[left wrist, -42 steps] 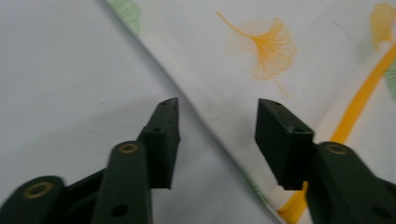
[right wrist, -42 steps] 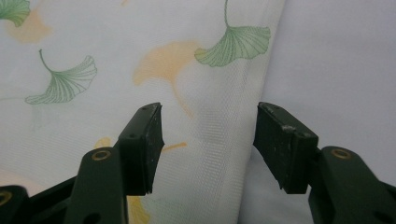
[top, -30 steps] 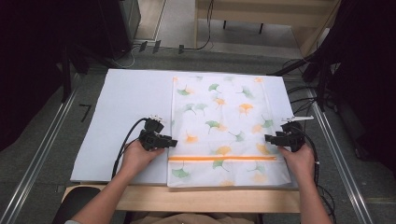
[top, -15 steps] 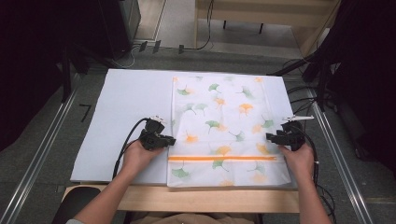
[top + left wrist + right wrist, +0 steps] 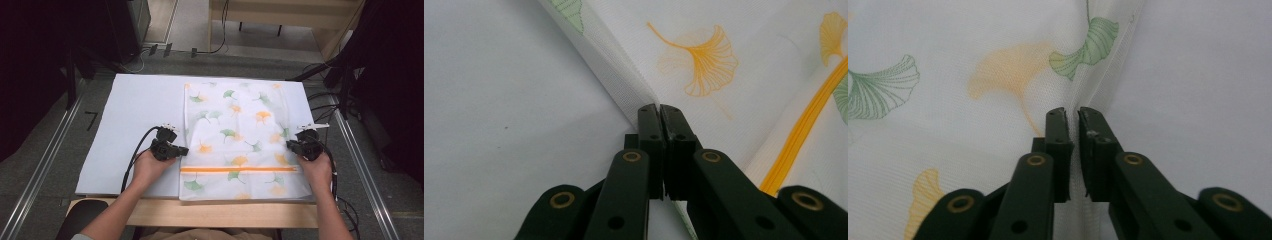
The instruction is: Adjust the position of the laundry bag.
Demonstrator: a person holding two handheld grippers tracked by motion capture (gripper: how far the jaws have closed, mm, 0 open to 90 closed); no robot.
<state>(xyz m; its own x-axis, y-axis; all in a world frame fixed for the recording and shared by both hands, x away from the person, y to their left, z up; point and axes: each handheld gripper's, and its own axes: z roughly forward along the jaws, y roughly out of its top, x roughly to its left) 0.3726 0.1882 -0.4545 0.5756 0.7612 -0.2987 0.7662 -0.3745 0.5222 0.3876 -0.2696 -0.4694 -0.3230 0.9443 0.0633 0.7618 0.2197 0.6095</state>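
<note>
Your left gripper (image 5: 176,149) sits at the left edge of the mesh laundry bag (image 5: 240,125), and in the left gripper view its jaws have just closed and are pinched tight on the bag's folded white hem (image 5: 624,85), right at the seam. Your right gripper (image 5: 294,145) is at the opposite edge, and its jaws have just closed too; in the right gripper view they stand nearly together with the bag's edge (image 5: 1108,65) running down between them, though the cloth at the tips is hard to make out, so the pinch looks good rather than certain. The bag lies flat on the white sheet (image 5: 130,115) that covers the desk (image 5: 200,212), towards the right half of it, printed with green and orange ginkgo leaves. Its orange zipper (image 5: 235,169) runs straight across near the end closest to you, just below the line between your two grippers. Both your hands rest low on the sheet, left hand (image 5: 150,167) just off the bag's left side, right hand (image 5: 315,167) over its right border, with a black cable (image 5: 134,160) looping from the left gripper back towards you.
</note>
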